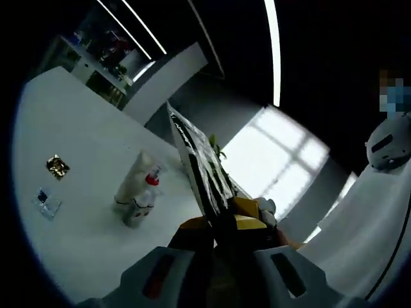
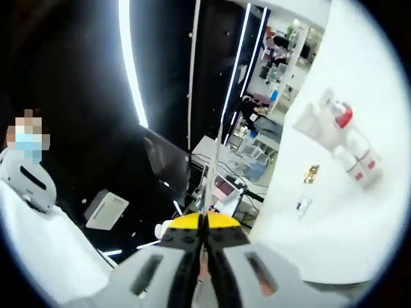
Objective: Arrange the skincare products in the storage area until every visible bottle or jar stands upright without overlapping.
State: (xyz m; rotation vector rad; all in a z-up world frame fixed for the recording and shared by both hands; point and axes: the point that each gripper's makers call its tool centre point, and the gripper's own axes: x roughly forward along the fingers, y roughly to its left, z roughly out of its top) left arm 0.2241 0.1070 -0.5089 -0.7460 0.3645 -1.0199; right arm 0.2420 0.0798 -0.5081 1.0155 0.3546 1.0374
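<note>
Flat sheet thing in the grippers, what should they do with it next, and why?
Probably lower the flat sheet and lay it on a bare part of the white table. The left gripper and right gripper both seem clamped on it, held up in the air, so neither is free to tidy the bunched-up bottles.

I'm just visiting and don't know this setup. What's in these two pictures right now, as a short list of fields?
Surface: white table
Bottles: white bottle and a red-capped bottle close together, whether touching unclear
Small items: gold piece, small clear packet
Left gripper: jaws closed on a flat printed sheet, seen nearly edge-on
Right gripper: jaws closed on the same sheet's thin edge
Bottles gripped: none
</note>
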